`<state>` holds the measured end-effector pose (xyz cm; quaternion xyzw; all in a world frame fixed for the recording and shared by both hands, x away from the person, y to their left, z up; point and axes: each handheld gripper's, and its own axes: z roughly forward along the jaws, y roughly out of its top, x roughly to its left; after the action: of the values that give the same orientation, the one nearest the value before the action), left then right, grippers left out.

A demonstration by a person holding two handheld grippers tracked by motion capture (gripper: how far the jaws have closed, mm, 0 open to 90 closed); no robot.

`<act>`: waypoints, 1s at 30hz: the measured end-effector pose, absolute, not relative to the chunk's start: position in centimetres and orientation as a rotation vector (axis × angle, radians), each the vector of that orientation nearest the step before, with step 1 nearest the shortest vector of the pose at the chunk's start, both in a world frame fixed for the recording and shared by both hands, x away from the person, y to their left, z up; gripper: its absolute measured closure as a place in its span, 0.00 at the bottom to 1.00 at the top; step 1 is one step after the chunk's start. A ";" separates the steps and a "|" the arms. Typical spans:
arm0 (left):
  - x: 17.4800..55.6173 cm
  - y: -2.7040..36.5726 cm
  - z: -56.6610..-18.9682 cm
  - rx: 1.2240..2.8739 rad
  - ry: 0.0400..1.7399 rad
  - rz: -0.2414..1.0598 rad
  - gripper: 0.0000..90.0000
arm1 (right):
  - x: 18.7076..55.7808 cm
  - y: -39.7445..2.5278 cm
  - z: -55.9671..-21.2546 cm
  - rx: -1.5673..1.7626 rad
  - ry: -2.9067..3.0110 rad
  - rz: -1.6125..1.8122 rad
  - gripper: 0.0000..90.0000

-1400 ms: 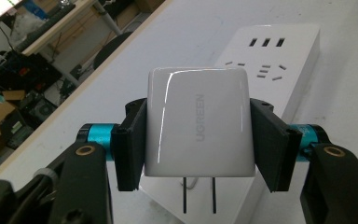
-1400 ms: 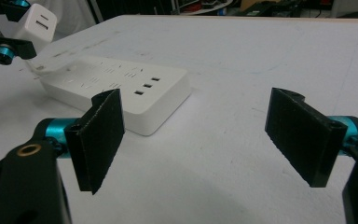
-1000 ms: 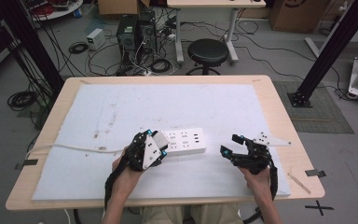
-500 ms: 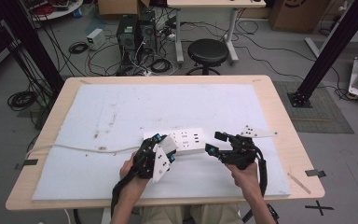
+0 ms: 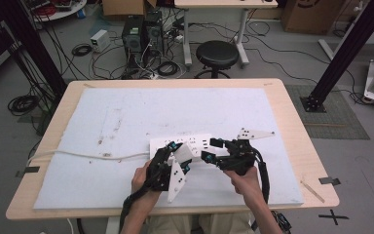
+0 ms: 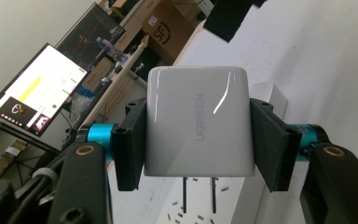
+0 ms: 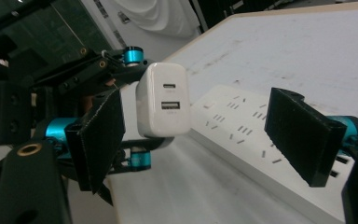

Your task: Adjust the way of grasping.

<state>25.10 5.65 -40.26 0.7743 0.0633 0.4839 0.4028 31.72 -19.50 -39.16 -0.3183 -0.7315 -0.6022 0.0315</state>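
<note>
Charger held over power strip, prongs aimed at sockets.

Left tool (image 6: 198,140) clamped on white charger (image 6: 198,126) by its two side faces; prongs pointing down toward power strip (image 5: 197,145), lying just beyond and below on the bench (image 5: 292,112), long axis left to right. Right tool (image 7: 205,135) spread apart, empty, just right of the charger, facing its port side. Left hand nearer for insertion, judging by the grip.
</note>
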 end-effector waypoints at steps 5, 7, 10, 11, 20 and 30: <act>24.8 5.0 -40.3 1.942 0.145 1.224 0.47 | 32.1 -19.2 -39.4 -0.952 -2.136 -1.889 0.23; 24.7 4.9 -40.3 1.942 0.142 1.225 0.47 | 32.1 -19.1 -39.5 -0.945 -2.133 -1.884 0.23; 24.7 4.8 -40.3 1.935 0.143 1.225 0.47 | 32.2 -18.9 -39.5 -0.951 -2.137 -1.872 0.23; 24.7 4.6 -40.2 1.934 0.141 1.220 0.47 | 32.2 -18.9 -39.5 -0.951 -2.137 -1.872 0.23; 24.5 4.1 -40.2 1.924 0.136 1.226 0.47 | 32.1 -17.7 -40.1 -0.933 -2.135 -1.851 0.23; 24.4 3.7 -40.1 1.919 0.134 1.218 0.47 | 32.2 -17.3 -40.5 -0.918 -2.096 -1.863 0.30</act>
<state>24.40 3.74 -40.09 0.7654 0.0533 0.4858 0.4188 32.19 -17.32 -40.51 -0.3098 -0.7070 -0.6286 0.0954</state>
